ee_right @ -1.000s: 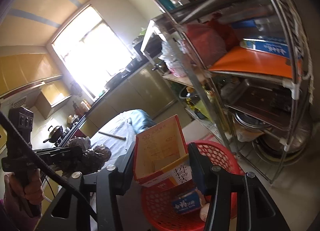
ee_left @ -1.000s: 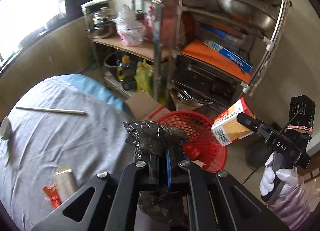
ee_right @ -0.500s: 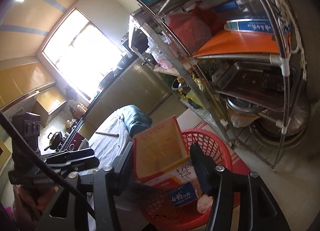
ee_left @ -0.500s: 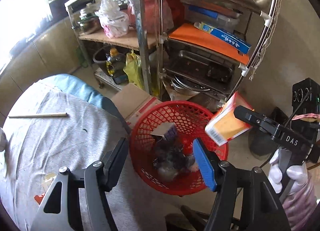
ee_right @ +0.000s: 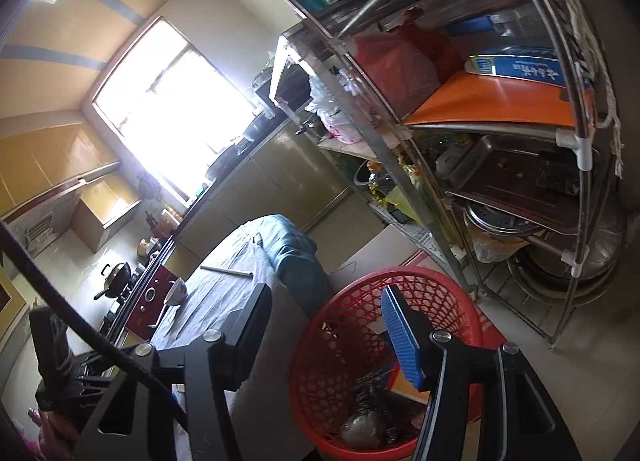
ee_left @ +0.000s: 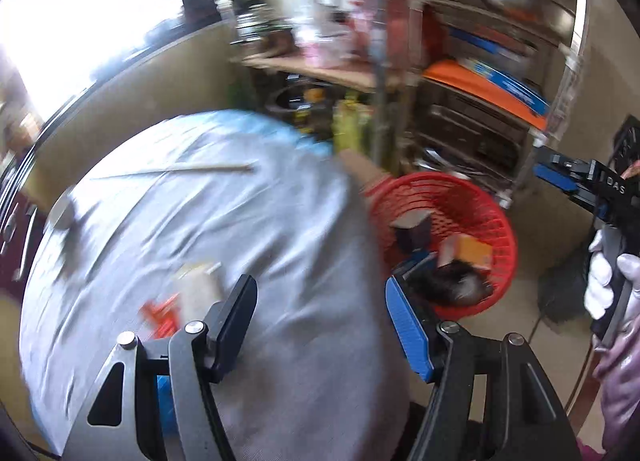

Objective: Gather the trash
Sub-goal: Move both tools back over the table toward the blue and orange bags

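A red basket (ee_left: 492, 213) stands on the floor by the table's right edge; it also shows in the right wrist view (ee_right: 320, 341). In it lie a crumpled black bag (ee_left: 452, 285), an orange carton (ee_left: 468, 251) and other trash. My left gripper (ee_left: 320, 325) is open and empty, over the grey cloth table (ee_left: 200, 221). On the table lie a pale packet (ee_left: 198, 287), a red wrapper (ee_left: 164, 313) and a long stick (ee_left: 172, 170). My right gripper (ee_right: 324, 325) is open and empty above the basket; it also shows at the right edge of the left wrist view (ee_left: 560, 173).
A metal shelf rack (ee_right: 480, 133) full of pans, boxes and bags stands behind the basket. A cardboard box (ee_left: 364, 171) sits between table and rack. A white bowl (ee_right: 176, 291) is at the table's far end. The left wrist view is blurred.
The black bag dropped from my left gripper into the basket, then the carton dropped from my right gripper. Both grippers opened. My left gripper swung left over the table.
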`<state>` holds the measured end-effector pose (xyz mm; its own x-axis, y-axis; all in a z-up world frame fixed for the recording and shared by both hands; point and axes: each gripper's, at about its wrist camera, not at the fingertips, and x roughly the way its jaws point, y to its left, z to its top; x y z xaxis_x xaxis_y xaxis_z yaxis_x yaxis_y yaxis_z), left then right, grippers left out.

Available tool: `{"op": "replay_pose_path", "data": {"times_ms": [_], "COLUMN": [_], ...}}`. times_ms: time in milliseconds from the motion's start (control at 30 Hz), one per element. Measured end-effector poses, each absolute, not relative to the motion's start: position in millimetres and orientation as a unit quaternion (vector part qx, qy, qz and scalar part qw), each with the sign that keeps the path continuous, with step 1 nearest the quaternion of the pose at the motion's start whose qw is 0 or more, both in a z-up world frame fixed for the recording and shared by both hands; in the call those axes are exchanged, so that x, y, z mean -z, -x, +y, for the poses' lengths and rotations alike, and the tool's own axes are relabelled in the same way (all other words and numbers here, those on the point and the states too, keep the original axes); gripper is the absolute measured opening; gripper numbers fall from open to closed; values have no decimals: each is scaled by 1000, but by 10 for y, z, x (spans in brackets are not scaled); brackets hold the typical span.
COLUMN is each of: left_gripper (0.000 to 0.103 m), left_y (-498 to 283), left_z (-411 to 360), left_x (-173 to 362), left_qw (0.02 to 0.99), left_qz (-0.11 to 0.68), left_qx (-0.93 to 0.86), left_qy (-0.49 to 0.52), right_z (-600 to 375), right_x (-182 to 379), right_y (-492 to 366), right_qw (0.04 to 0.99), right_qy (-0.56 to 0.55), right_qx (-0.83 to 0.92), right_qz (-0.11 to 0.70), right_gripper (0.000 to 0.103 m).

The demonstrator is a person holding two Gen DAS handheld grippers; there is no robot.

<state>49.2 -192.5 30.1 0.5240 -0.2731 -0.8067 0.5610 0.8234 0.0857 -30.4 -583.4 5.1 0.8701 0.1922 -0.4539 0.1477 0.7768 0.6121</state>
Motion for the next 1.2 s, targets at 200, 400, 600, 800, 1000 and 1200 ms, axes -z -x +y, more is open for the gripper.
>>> {"op": "replay_pose_path", "data": {"times_ms": [200, 400, 600, 800, 1000, 1200], "left_gripper": [68, 69, 69, 70, 70, 72], "left_y": [-393, -334, -242, -158, -88, 20], "left_z": [-875, -125, 360, 657, 851, 916], "left_x": [-375, -289, -118, 101, 245, 377], "left_qw": [892, 904, 903, 898, 892, 888], "left_qz": [418, 421, 428, 439, 449, 455], "left_qx": [134, 61, 34, 13, 2, 3], "left_qy": [-110, -54, -3, 25, 50, 59], "right_z": [-5559, -5000, -4334, -3727, -3202, -2877], "right_x": [-104, -218, -307, -241, -146, -2], "right_y": [117, -193, -424, -587, -659, -656], "right_qw": [906, 906, 905, 890, 875, 862], "right_qy": [-323, -286, -234, -197, -162, -133], "right_qx": [-44, -92, -137, -178, -215, -233], "right_qz": [270, 298, 329, 370, 403, 431], "right_gripper": [61, 61, 61, 61, 61, 61]}}
